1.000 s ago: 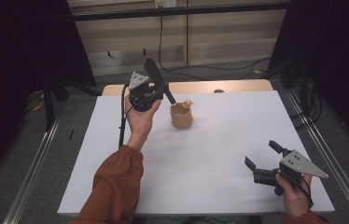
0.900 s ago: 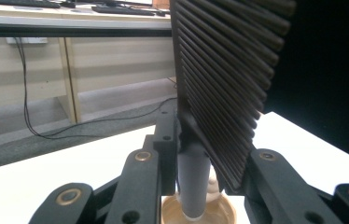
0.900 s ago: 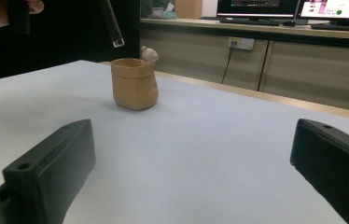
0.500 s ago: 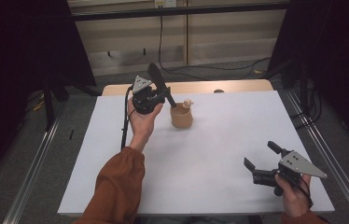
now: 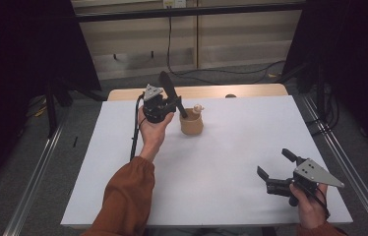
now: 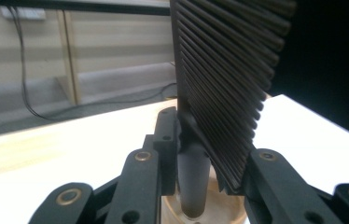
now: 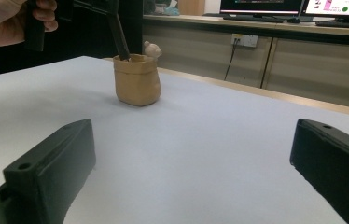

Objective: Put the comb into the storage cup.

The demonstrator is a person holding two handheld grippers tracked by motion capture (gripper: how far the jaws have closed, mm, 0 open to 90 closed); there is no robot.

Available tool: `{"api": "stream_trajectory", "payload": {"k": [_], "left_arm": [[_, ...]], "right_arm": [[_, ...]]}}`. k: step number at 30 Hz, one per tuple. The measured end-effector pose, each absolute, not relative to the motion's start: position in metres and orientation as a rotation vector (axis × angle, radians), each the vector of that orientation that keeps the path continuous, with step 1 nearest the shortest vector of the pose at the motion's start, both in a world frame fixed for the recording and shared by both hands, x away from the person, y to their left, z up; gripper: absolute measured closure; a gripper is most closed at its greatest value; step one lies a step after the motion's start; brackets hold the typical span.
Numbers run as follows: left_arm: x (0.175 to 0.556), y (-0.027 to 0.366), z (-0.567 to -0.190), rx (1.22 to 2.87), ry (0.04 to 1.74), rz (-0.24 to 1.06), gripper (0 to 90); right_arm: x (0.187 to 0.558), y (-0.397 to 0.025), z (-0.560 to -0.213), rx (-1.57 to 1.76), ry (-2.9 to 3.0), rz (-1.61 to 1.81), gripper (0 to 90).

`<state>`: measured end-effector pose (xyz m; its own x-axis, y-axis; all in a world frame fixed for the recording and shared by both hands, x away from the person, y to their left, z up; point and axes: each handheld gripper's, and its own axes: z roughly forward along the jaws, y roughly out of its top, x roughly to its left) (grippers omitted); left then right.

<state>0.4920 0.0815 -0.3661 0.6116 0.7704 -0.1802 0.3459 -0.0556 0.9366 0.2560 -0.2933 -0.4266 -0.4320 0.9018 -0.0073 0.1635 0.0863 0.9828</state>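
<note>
We hold black ribbed comb [image 6: 224,88] clamped between left gripper [image 5: 165,101] jaws, handle tip already inside tan ceramic pot [image 5: 191,124] below jaws. Left: lower, release. Right gripper [image 5: 276,171] jaws spread wide, nothing between, pot well ahead on white bench [image 5: 231,162].

On the table [image 5: 231,147] a pot [image 5: 191,123] stands toward the far side, a little left of the middle. The left gripper [image 5: 172,101] is just left of it and above, with a comb [image 6: 224,84] between its jaws, the handle end down in the pot. The right gripper [image 5: 278,169] sits near the front right corner, well apart from the pot.
</note>
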Motion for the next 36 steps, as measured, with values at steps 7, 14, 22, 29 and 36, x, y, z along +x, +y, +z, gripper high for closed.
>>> {"api": "stream_trajectory", "payload": {"k": [7,14,22,29,36], "left_arm": [[0.491,0.081,-0.370,1.690,0.924,0.464,73.2],[0.492,0.078,-0.376,1.703,0.942,0.461,73.2],[0.493,0.076,-0.380,1.710,0.947,0.462,73.2],[0.492,0.074,-0.387,1.723,0.944,0.457,73.2],[0.492,0.071,-0.390,1.727,0.945,0.473,73.2]], "right_arm": [[0.256,-0.293,-0.427,1.061,1.693,1.402,0.0],[0.257,-0.293,-0.427,1.060,1.702,1.398,0.0],[0.257,-0.293,-0.428,1.066,1.708,1.389,0.0],[0.257,-0.293,-0.428,1.068,1.709,1.393,0.0],[0.257,-0.293,-0.429,1.065,1.708,1.397,0.0]]}}
